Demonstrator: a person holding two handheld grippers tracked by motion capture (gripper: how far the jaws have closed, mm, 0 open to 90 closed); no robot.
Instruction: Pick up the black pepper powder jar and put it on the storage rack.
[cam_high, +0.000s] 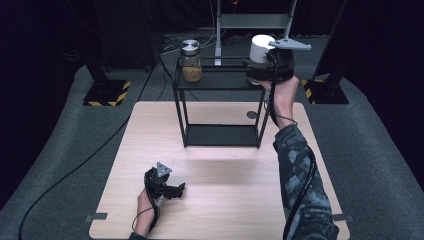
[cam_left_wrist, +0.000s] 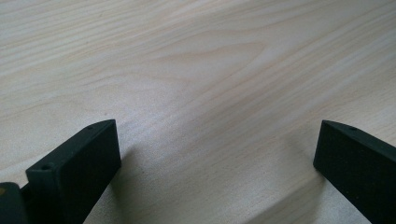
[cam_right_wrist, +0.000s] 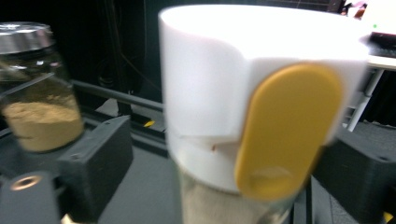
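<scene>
A container with a white cap (cam_high: 261, 48) and a yellow tab (cam_right_wrist: 285, 135) stands on the top shelf of a black wire rack (cam_high: 220, 82), at its right end. My right gripper (cam_high: 259, 67) is raised to it with the container (cam_right_wrist: 210, 93) between its jaws. The left finger (cam_right_wrist: 100, 158) stands a gap away from the container, so the gripper (cam_right_wrist: 231, 135) is open. A glass jar of brown powder (cam_high: 191, 62) with a metal lid sits at the shelf's left end (cam_right_wrist: 39, 102). My left gripper (cam_high: 176, 190) rests low over the wooden table (cam_left_wrist: 210, 70), open (cam_left_wrist: 217, 126) and empty.
The rack's lower shelf (cam_high: 222, 135) sits on the table's far half. Striped stand bases (cam_high: 107, 92) (cam_high: 320, 90) flank the table on the grey floor. A black cable (cam_high: 75, 170) runs along the floor on the left.
</scene>
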